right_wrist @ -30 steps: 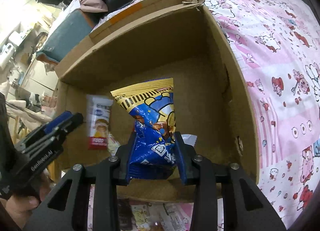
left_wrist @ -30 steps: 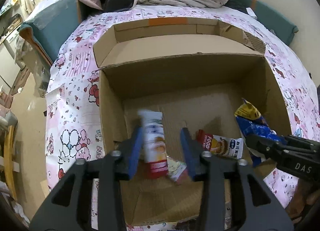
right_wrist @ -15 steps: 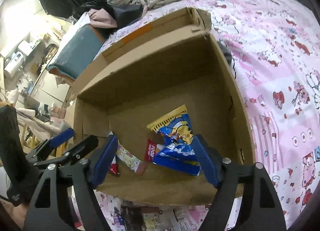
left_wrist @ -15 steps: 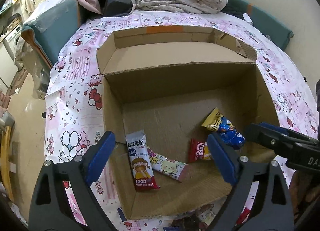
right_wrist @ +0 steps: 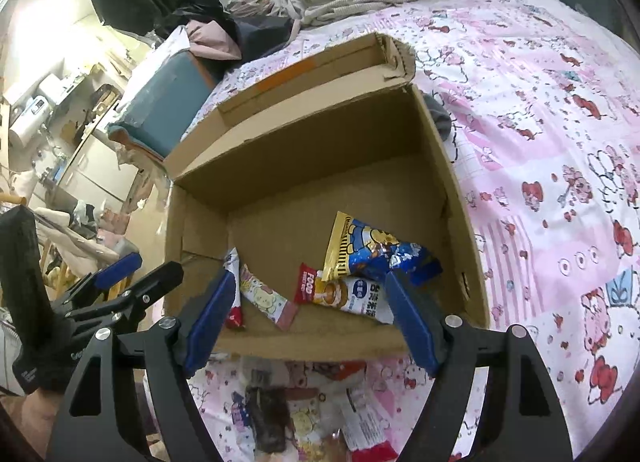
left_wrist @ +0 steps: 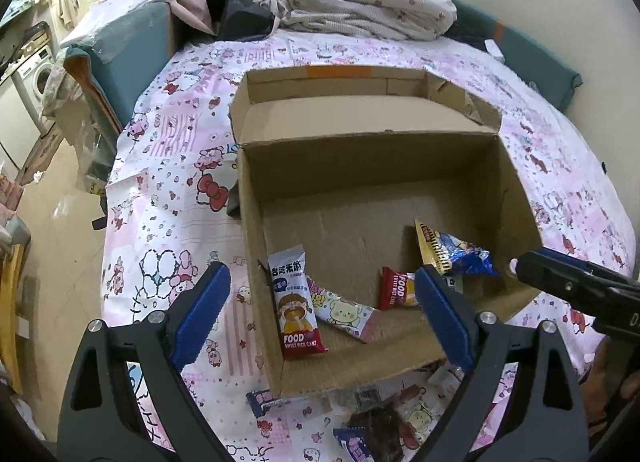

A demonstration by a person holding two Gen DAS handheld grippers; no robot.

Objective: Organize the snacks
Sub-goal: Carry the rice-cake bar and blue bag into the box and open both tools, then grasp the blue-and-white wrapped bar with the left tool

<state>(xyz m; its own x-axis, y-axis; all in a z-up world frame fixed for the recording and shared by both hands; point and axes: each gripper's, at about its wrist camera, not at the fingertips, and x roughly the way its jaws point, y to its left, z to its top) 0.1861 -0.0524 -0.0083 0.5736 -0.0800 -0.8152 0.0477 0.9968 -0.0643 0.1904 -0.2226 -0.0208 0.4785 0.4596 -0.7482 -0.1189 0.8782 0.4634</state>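
Note:
An open cardboard box lies on the bed. Inside lie a red-and-white rice cake pack, a pink bear-print bar, a second red rice cake pack and a blue-and-yellow snack bag. My left gripper is open and empty above the box's near edge. My right gripper is open and empty, also above the near edge. Several loose snacks lie on the sheet in front of the box.
The bed has a pink cartoon sheet. A rumpled blanket and dark clothes lie at the far end. A teal cushion stands at the left edge, with floor and a washing machine beyond.
Both grippers opened and pulled back up from the box. The left let go of the rice cake pack and the right let go of the blue bag; both now lie in the box.

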